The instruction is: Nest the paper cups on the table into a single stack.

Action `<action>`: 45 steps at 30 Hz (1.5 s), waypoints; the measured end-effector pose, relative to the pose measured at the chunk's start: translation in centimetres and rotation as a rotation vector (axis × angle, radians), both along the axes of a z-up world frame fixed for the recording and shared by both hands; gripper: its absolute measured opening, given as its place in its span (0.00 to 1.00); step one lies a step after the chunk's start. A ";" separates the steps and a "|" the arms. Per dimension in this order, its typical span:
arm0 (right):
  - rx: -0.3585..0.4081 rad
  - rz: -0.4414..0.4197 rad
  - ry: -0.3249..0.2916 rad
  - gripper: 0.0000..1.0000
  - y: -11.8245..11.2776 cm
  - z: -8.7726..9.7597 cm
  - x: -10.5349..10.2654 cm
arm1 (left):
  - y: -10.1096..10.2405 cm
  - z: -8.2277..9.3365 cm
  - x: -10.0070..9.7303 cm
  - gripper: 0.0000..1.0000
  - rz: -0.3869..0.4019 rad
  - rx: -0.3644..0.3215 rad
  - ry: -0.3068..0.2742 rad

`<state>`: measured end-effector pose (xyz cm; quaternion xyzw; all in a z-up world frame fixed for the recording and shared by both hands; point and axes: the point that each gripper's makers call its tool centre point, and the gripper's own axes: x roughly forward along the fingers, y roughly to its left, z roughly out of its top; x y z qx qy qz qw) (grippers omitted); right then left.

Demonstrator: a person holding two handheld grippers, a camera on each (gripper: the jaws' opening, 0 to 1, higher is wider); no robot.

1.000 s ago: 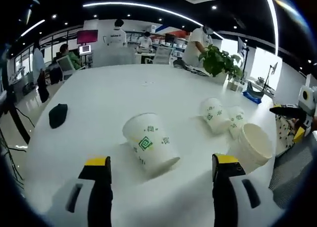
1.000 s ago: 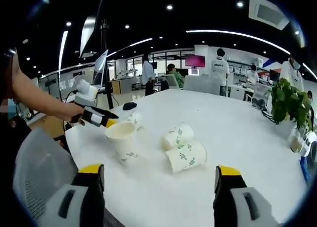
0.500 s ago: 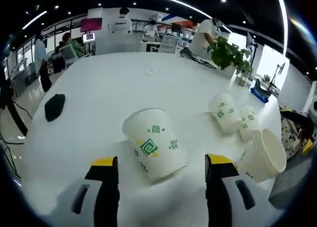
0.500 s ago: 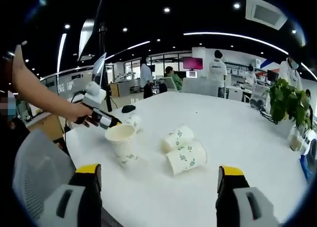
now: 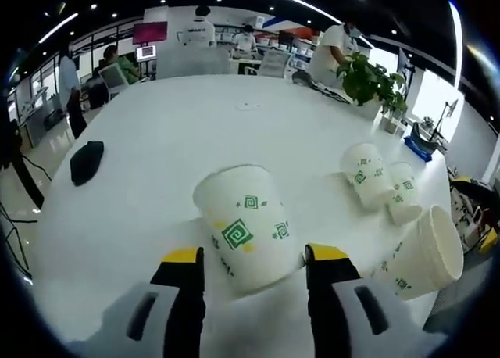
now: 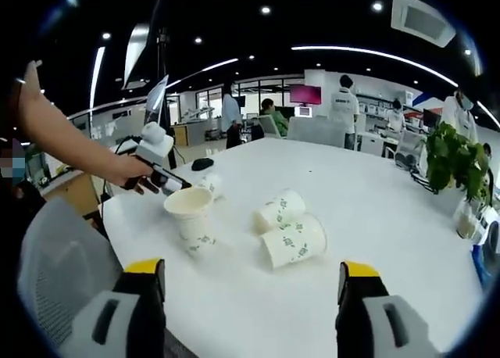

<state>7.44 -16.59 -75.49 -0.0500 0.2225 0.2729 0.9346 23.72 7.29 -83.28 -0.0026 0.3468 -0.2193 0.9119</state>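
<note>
- Cups lie scattered on the round white desk (image 5: 180, 123): your left gripper (image 5: 254, 268) has its yellow-tipped fingers (image 5: 183, 258) spread on either side of a white paper cup with green square prints (image 5: 248, 227), which lies on its side; you cannot tell whether the tips touch it.
- Two more white paper cups lie tipped over side by side (image 5: 380, 184), touching each other, off to the right of that cup in the left gripper view.
- An upright white paper cup with its open mouth up (image 6: 190, 218) stands near the desk edge; in the left gripper view it leans at the right edge (image 5: 422, 252), near your right finger.
- Your right gripper (image 6: 248, 284) hangs over the near part of the desk with fingers (image 6: 145, 268) wide apart, holding nothing.
- A dark flat object (image 5: 86, 161) lies on the desk well to the left of the cups.
- A green potted plant (image 5: 369, 84) stands at the far right edge of the desk.
- People at workstations (image 6: 344, 112) stand beyond the desk.
</note>
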 end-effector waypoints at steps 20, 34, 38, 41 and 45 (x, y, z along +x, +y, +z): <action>0.007 -0.034 0.012 0.88 -0.9 -0.3 0.2 | 0.3 -0.7 0.1 0.40 0.003 0.038 0.005; 0.002 -0.049 0.006 0.86 -1.1 -0.2 0.3 | 0.9 -0.3 -0.6 0.38 0.002 0.067 -0.004; -0.001 -0.047 0.006 0.86 -1.1 -0.2 0.3 | 1.6 -0.2 -0.8 0.38 0.018 0.069 -0.008; -0.002 -0.047 0.004 0.86 -1.1 -0.2 0.3 | 2.1 -0.1 -1.4 0.38 0.023 0.074 -0.015; -0.002 -0.050 0.003 0.86 -1.1 -0.1 0.3 | 2.3 0.1 -1.5 0.37 0.026 0.074 -0.023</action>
